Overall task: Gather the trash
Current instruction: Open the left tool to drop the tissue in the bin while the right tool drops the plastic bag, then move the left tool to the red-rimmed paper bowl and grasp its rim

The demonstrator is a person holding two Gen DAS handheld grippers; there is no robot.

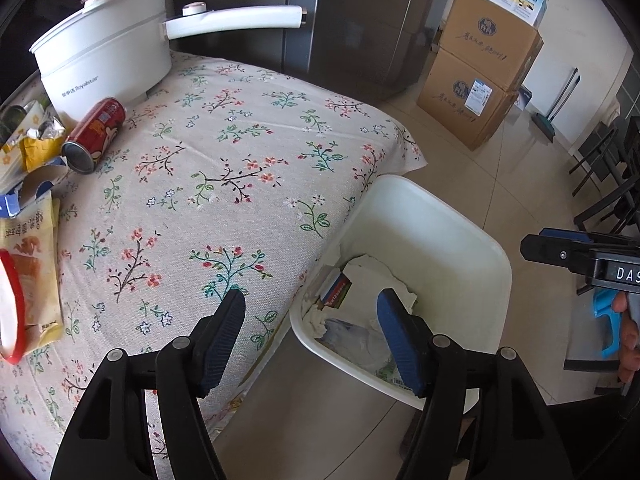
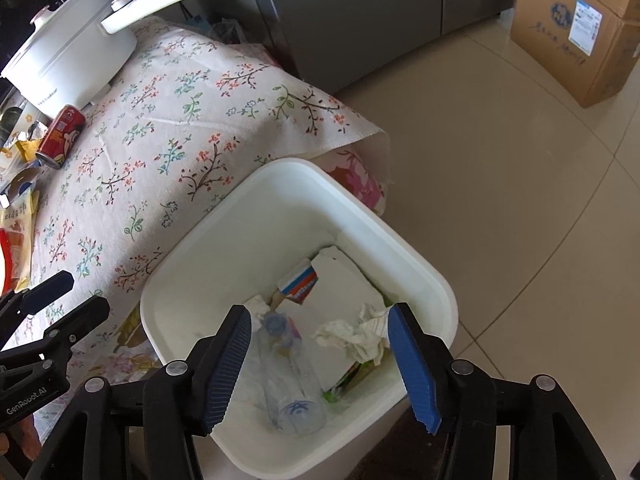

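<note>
**A:** Where is the trash now?

**B:** Part of it lies in the white bin, which stands on the floor against the corner of the table with the floral tablecloth. Inside it a clear plastic bottle lies on its side, its long axis running from the bin's near wall toward the middle, blue cap end farther in. Just beside it are a crumpled tissue, a white sheet and a small red-and-blue carton.

**A:** And the grippers?

**B:** The right gripper hangs above the bin, jaws spread wide with nothing between the pads; the bottle lies below them. The left gripper is also wide open and empty, one finger over the cloth, the other over the bin's rim.

**A:** What remains on the table?

**B:** Well apart from the bin, a red can lies on its side, open end toward the near table edge, just beside a white electric pot. Near the can are yellow wrappers and a snack bag, cut off by the picture's edge.

**A:** Anything unclear?

**B:** The gripper fingers hide part of the bin's contents.
</note>
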